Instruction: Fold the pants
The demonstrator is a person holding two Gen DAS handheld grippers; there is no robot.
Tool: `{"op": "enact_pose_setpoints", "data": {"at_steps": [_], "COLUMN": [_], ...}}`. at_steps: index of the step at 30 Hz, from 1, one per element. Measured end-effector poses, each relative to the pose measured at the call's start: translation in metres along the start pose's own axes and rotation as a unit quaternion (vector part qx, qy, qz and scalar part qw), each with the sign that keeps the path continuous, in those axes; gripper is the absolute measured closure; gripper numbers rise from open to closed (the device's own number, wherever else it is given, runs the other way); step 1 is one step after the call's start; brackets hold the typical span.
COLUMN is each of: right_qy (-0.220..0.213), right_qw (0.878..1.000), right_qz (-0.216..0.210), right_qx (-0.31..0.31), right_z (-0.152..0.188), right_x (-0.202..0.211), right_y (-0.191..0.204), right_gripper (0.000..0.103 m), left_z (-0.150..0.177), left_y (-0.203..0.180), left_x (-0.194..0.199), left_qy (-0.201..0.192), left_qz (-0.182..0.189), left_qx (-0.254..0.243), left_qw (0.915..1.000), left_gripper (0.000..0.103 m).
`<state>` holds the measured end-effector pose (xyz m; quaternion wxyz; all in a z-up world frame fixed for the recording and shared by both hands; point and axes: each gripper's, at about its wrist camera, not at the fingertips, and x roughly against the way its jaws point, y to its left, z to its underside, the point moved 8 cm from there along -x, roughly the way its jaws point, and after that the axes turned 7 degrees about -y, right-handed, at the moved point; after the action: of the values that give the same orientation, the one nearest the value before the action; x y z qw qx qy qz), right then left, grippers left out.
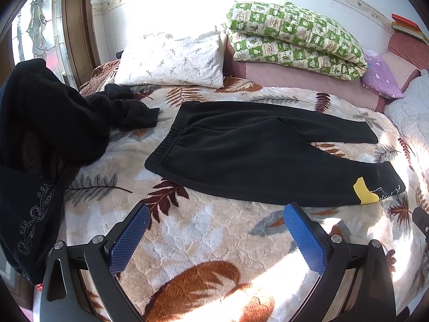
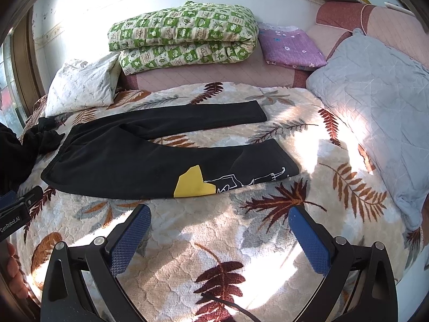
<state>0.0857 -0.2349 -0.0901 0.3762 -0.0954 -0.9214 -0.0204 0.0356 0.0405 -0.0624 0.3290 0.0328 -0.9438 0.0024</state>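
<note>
The pants (image 2: pixel 150 158) lie flat on the bed's leaf-print blanket (image 2: pixel 241 241), legs apart, ready for folding. The left gripper (image 1: pixel 217 237) and right gripper (image 2: pixel 219 237) hover just short, wide open, empty.

Pants (image 1: pixel 254 155): matt black fleece, ribbed waistband at 9 o'clock. Blanket (image 1: pixel 209 241): plush, quilted pile. Left gripper (image 1: pixel 217 238) pads (image 1: pixel 128 238): blue knurled rubber; frame matt black plastic.
</note>
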Motion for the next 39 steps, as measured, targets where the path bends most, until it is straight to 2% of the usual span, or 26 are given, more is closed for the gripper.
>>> {"op": "enact_pose_setpoints", "data": {"at_steps": [12, 20, 25, 30, 36, 38, 39], "right_qy": [0.004, 0.008, 0.004, 0.009, 0.032, 0.044, 0.049], "right_qw": [1.000, 0.999, 0.998, 0.998, 0.997, 0.996, 0.995], "right_qz": [-0.004, -0.032, -0.053, -0.058, -0.075, -0.079, -0.084], "right_qx": [0.000, 0.001, -0.014, -0.011, -0.019, -0.021, -0.021], "right_z": [0.000, -0.013, -0.043, -0.085, -0.139, -0.155, -0.162], "right_x": [-0.008, -0.016, -0.029, -0.057, -0.113, -0.137, -0.150], "right_y": [0.000, -0.002, -0.018, -0.042, -0.076, -0.084, -0.086], "right_gripper": [0.000, 0.000, 0.000, 0.001, 0.002, 0.004, 0.008], "left_z": [-0.002, -0.013, -0.035, -0.062, -0.110, -0.122, -0.126], "left_y": [-0.004, -0.008, -0.006, 0.012, 0.042, 0.047, 0.050], "left_x": [-0.011, -0.026, -0.042, -0.070, -0.108, -0.128, -0.138], "left_qy": [0.006, 0.027, 0.045, 0.087, 0.105, 0.124, 0.135], "left_qz": [0.000, 0.008, 0.018, 0.031, 0.002, 0.006, 0.011], "left_qx": [-0.005, -0.019, -0.033, -0.012, -0.018, -0.005, 0.004], "left_qw": [1.0000, 0.9994, 0.9982, 0.9956, 0.9943, 0.9923, 0.9907], "left_gripper": [0.002, 0.002, 0.002, 0.002, 0.002, 0.002, 0.002]}}
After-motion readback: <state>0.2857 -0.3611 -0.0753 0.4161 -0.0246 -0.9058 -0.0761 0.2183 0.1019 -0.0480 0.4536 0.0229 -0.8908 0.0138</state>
